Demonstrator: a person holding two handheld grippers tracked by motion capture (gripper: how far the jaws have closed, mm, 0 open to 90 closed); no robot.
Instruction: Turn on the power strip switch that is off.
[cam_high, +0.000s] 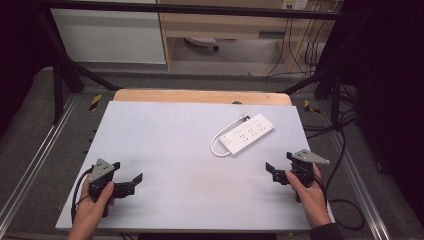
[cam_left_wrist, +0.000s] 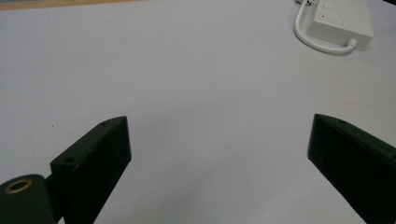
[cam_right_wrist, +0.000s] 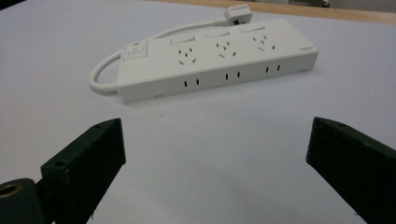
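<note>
Nearest us we list two hand-held tools: the left gripper (cam_high: 131, 183) and the right gripper (cam_high: 272, 171), each with jaws spread wide and nothing between them, both low over the white table (cam_high: 165, 145). Ahead of the right gripper, near but apart from its jaws, lies one white power strip (cam_right_wrist: 219, 58), three sockets up, red switch at its left end, its cord (cam_right_wrist: 105, 70) looping round to a plug (cam_right_wrist: 237, 14) behind it. From the left gripper it sits far ahead and to the right (cam_left_wrist: 343, 21). Risks, as we judge them: a grip on the smooth casing could slip or skid the strip; a snagged cord could drag it sideways.
</note>
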